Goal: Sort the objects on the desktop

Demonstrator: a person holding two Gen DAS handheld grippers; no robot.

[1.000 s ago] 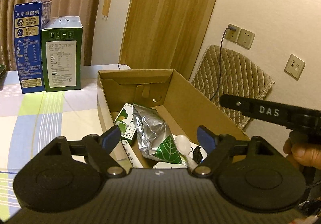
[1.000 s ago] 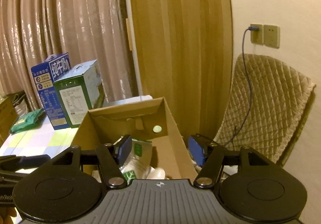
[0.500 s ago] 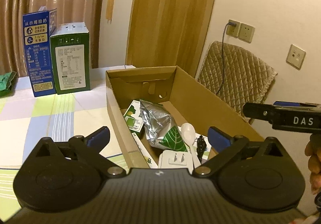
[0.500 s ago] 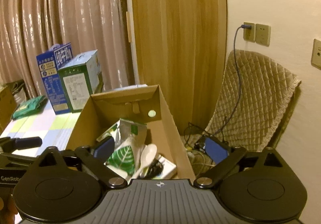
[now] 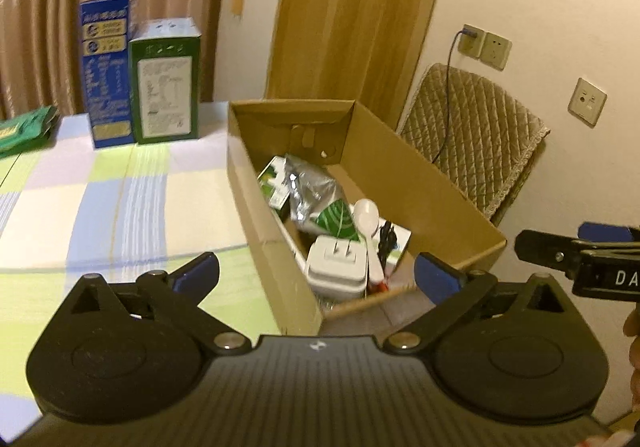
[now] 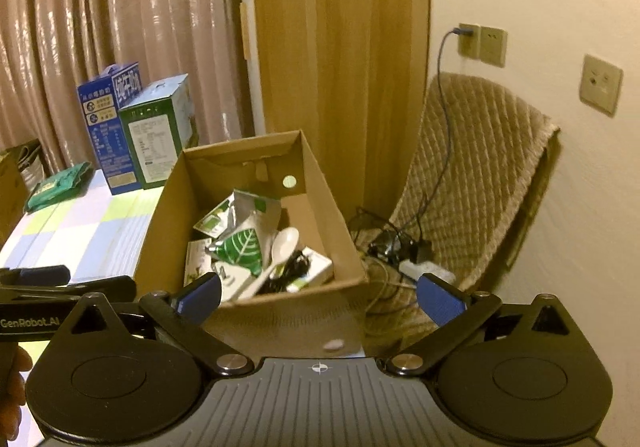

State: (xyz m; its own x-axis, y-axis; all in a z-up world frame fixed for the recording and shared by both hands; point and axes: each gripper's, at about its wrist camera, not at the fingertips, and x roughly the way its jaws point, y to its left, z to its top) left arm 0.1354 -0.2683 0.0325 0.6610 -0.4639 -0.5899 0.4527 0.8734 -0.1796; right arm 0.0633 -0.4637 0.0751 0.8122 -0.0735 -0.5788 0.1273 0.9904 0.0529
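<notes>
An open cardboard box (image 5: 272,247) stands at the right edge of the table. In it lie a silver and green pouch (image 5: 316,195), a white spoon (image 5: 366,215), a white plug adapter (image 5: 336,267) and a small green and white pack (image 5: 274,183). My left gripper (image 5: 316,273) hangs open before the box's near end, with nothing between its fingers. My right gripper (image 6: 320,295) is held a little back from the box (image 6: 280,311). Its jaws are opening wide and are empty. The pouch (image 6: 244,243) and spoon (image 6: 280,247) also show in the right wrist view.
A blue carton (image 5: 106,75) and a green carton (image 5: 166,83) stand at the back of the checked tablecloth (image 5: 120,199). A green packet (image 5: 24,131) lies far left. A quilted chair (image 5: 472,139) stands right of the box, with cables and a power strip (image 6: 400,251) below.
Both grippers have drawn back from the box and spread their fingers wider. More of the box and its contents shows now, including the plug adapter.
</notes>
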